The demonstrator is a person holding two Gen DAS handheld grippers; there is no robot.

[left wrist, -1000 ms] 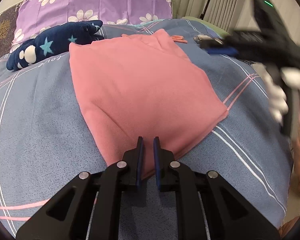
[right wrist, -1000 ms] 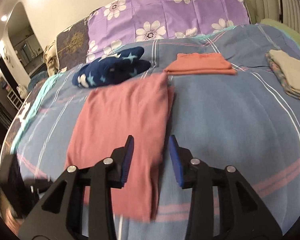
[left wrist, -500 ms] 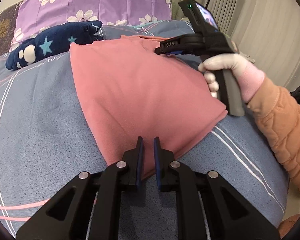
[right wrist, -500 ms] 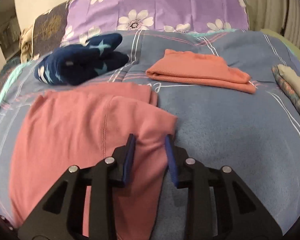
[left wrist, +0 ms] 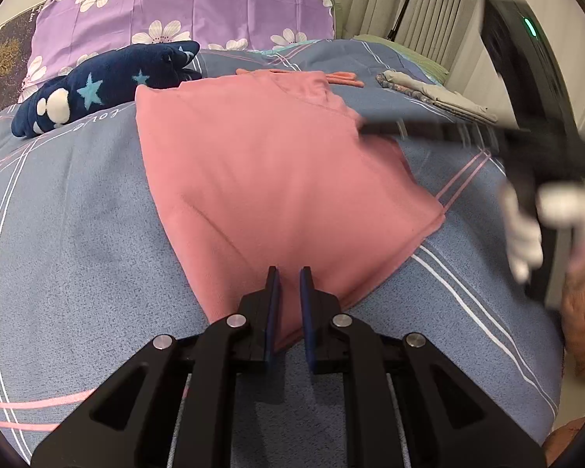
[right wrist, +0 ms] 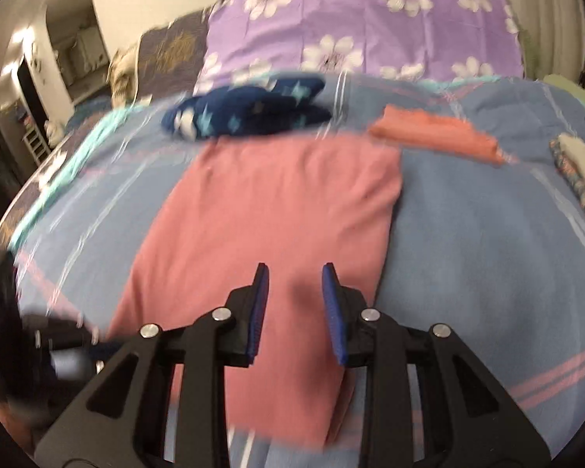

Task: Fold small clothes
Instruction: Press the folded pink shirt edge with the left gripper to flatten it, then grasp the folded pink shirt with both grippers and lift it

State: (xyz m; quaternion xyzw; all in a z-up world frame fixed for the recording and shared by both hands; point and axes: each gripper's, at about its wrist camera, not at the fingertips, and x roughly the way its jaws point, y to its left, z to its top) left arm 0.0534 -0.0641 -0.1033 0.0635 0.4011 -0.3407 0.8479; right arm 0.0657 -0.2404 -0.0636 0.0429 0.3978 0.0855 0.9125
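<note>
Lying flat on the blue striped bed [left wrist: 78, 234], the soft pink garment [left wrist: 277, 179] fills mid-frame as a folded trapezoid. Left gripper [left wrist: 289, 292] fingers, narrow, pinch its near corner. Right gripper [right wrist: 295, 288] fingers hover slightly parted, empty, above it.

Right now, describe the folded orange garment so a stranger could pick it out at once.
Start at the purple flowered pillow at the head of the blue bedcover. Just in front of it, right of the navy star-print piece, lies the folded orange garment. It is smaller, flatter and more orange than the big pink garment beside it.
</note>
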